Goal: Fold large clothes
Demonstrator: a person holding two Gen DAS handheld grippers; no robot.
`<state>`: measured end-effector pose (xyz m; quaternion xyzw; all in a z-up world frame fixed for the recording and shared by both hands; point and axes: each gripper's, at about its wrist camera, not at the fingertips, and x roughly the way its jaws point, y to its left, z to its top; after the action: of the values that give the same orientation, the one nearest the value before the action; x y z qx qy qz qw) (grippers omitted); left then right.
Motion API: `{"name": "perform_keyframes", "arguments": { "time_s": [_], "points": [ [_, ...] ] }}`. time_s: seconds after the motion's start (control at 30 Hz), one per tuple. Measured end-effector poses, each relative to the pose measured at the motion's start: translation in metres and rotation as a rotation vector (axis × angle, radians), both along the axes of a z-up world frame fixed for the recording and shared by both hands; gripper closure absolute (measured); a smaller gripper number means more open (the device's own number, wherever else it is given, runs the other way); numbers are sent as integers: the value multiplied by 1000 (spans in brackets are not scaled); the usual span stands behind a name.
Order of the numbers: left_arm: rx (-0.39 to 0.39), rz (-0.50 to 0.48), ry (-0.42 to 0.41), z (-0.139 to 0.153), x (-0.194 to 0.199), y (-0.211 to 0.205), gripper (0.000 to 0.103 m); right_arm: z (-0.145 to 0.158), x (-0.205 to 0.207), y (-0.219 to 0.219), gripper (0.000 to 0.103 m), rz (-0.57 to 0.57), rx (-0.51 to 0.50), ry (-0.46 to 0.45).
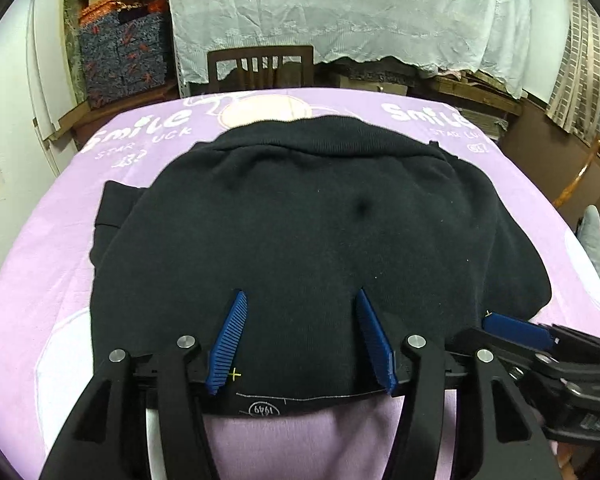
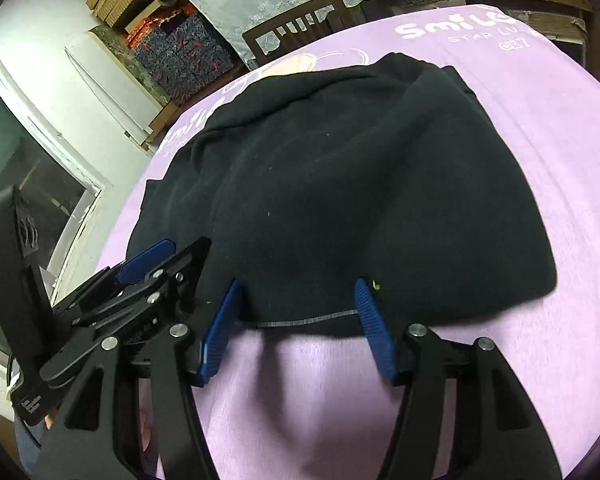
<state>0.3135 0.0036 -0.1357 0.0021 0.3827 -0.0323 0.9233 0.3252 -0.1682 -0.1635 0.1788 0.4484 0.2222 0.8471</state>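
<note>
The black sweater [image 1: 300, 232] lies folded in the middle of the frame on the purple surface [image 1: 52, 272]. The left claw [image 1: 302, 340] and right claw [image 2: 296, 328] stand open at its near edge, holding nothing, probably just letting go.

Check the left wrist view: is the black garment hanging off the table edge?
No, the black garment lies wholly on the purple cloth, which shows all around it.

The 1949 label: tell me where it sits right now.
In the left wrist view the 1949 label sits upside down at the near hem of the black garment, low in the picture, between the open left hand-held gripper's blue fingers, above the purple sheet.
</note>
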Motion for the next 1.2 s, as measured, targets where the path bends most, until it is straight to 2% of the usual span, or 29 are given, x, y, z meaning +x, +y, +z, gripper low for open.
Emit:
{"name": "perform_keyframes", "arguments": {
  "time_s": [0.03, 0.17, 0.33, 0.63, 0.83, 0.9, 0.97, 1.03, 1.07, 1.1, 1.17, 1.2],
  "points": [
    [2, -3, -11, 2, -2, 0, 46, 0, -3, -2, 38, 3, 12, -5],
    [19, -2, -52, 11, -7, 1, 46, 4, -5, -14, 36, -12, 67, -6],
    [96, 3, -123, 21, -14, -9, 46, 7, -6, -16, 35, -9, 94, 6],
    [133, 10, -167, 27, -19, -18, 41, 5, -3, -25, 32, -12, 179, 58],
    [94, 30, -160, 34, -9, -14, 40, 3, -1, -31, 32, -34, 188, 69],
    [54, 37, -137, 40, 7, -10, 34, 3, -2, -33, 32, -49, 185, 59],
    [13, 32, -73, 36, 28, -6, 32, 2, -1, -37, 32, -70, 191, 50],
    [-26, 32, 30, 18, 50, 1, 32, 2, -2, -40, 32, -92, 194, 39],
    [-43, 35, 75, 3, 59, 6, 29, 3, -2, -42, 32, -103, 196, 31],
    [-30, 32, 35, -2, 56, 7, 26, 5, -4, -45, 32, -121, 196, 10],
    [40, 10, 24, -1, 54, 0, 26, 8, -8, -49, 32, -164, 169, -24],
    [17, 16, 36, -2, 55, 2, 26, 9, -10, -51, 32, -182, 161, -31]
  ]
}}
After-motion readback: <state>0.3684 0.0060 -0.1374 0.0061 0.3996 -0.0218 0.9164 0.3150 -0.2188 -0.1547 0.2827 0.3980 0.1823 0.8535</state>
